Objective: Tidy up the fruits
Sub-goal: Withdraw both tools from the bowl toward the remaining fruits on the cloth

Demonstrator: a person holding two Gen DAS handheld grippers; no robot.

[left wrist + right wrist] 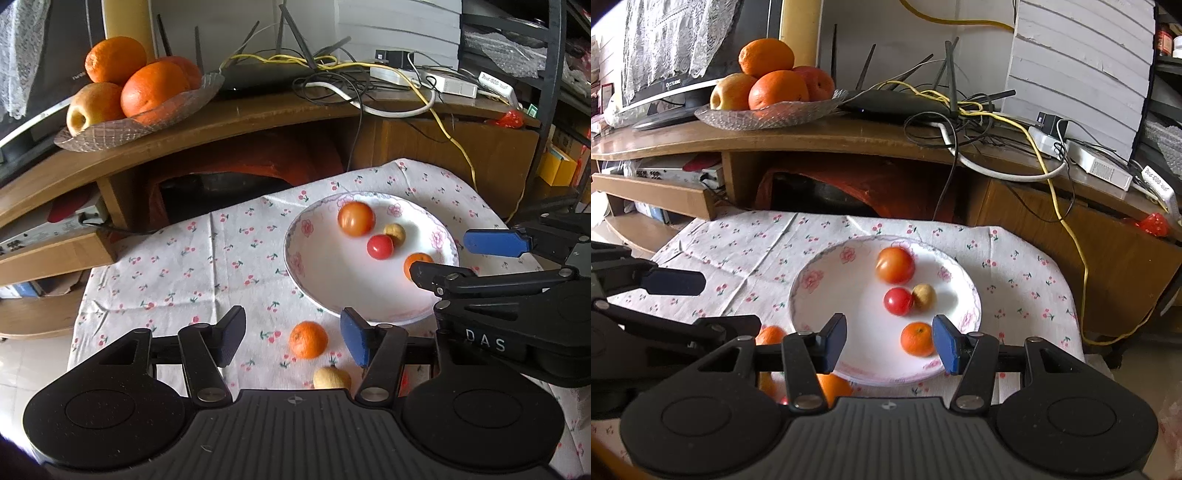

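Between my left gripper's [293, 338] spread, empty jaws lies a mandarin [308, 339] on the cloth [177, 266], just near of the plate [314, 288]; I hold the jaws wide so I can straddle it. A small tan fruit [331, 377] sits nearer still, right by it. On the plate a tomato [895, 264] lies far, a red cherry tomato [898, 301] and a tan fruit [923, 296] touch at the middle, and a second mandarin [917, 339] lies near, just left of my right gripper's [892, 343] right finger. Those jaws gape too, holding nothing; I judge that fruit just released.
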